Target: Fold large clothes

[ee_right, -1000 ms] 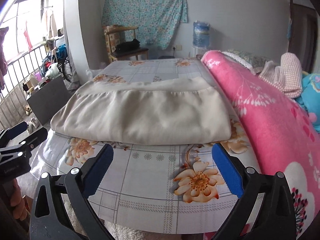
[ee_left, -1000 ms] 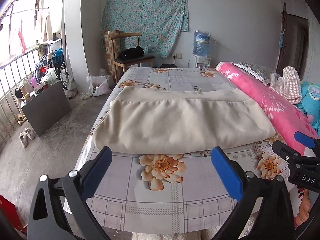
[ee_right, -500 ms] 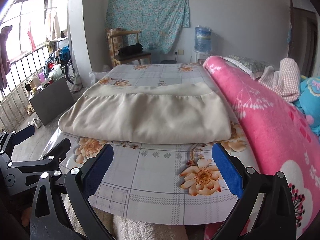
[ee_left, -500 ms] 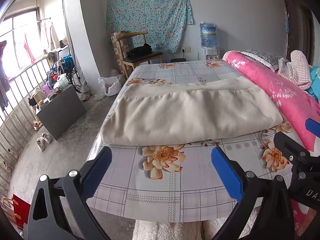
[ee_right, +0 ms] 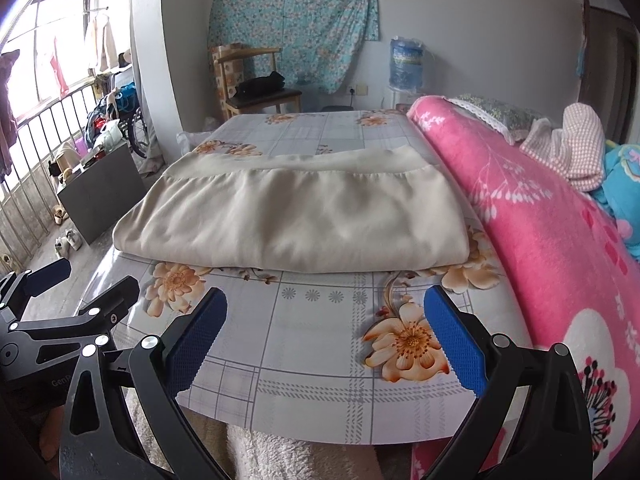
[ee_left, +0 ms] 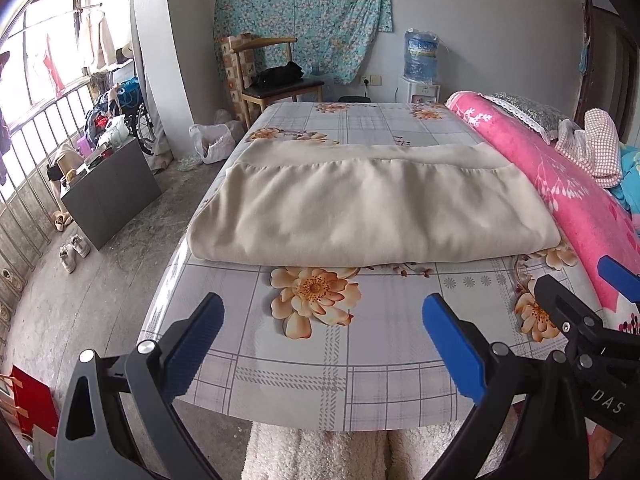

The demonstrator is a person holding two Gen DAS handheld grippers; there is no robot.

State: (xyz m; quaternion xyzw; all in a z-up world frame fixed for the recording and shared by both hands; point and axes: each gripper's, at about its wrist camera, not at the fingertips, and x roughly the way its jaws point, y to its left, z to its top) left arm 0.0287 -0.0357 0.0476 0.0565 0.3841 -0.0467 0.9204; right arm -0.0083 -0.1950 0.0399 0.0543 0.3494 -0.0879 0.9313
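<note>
Folded cream fabric garment [ee_left: 372,208] flat on floral plastic bedcover [ee_left: 304,360], well ahead of both grippers. L gripper [ee_left: 322,344] jaws wide apart, empty; R gripper [ee_right: 326,340] same, just beside it.

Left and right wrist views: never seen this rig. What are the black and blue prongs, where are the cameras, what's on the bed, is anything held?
There is no robot arm here. A person holds a two-finger claw in each hand, and a fisheye camera on each claw looks forward along its fingers. The prongs with blue pads at the bottom of each picture are that claw's own fingers.

In the left wrist view you see the left claw, with the right claw entering at the right edge. In the right wrist view you see the right claw, with the left claw at the left edge.

On the flowered bedsheet lies a cream garment, already folded into a flat rectangle. A pink blanket runs along the right side.

Both claws are open, short of the garment, holding nothing.
</note>
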